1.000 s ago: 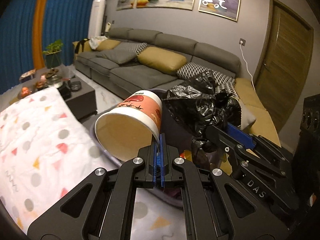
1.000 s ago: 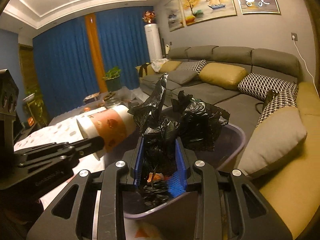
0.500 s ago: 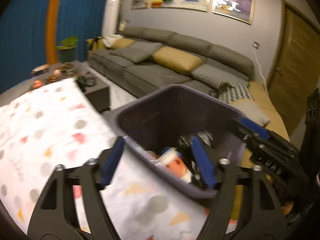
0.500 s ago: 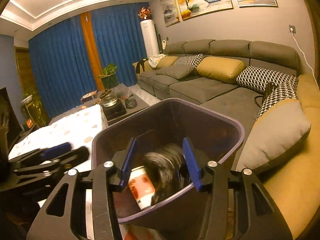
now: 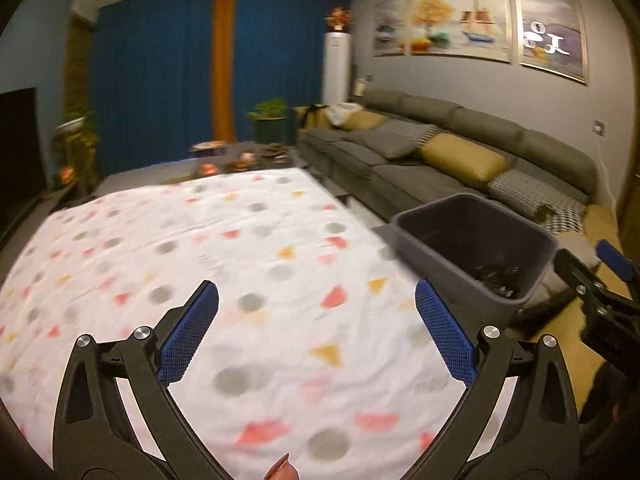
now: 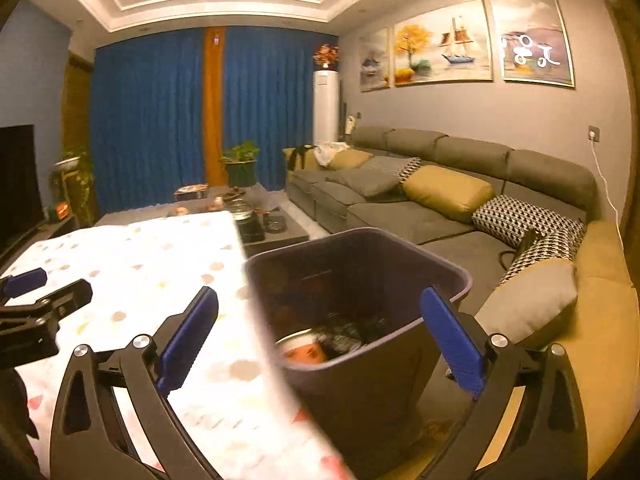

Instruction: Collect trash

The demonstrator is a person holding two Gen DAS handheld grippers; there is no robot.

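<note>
The left gripper is held over the patterned cloth, its jaws opening wide with nothing between them; the stretch of cloth in view carries no trash, though blur hides fine detail. Seen from the right wrist, the right gripper is poised at the near rim of the bin, jaws likewise opening and empty. The trash is inside the bin, low against the near wall: a paper cup lies tipped on its side, its long axis judged roughly level and its open mouth turned up and toward the camera, with crumpled black plastic just beside it to the right. The bin stands at the cloth's edge, between table and sofa. The main risk is judged to be a knock: a spread finger could catch the rim as either gripper is drawn away, tipping the bin and spilling cup and plastic. The cloth edge hanging beside the bin could also be snagged and dragged.
</note>
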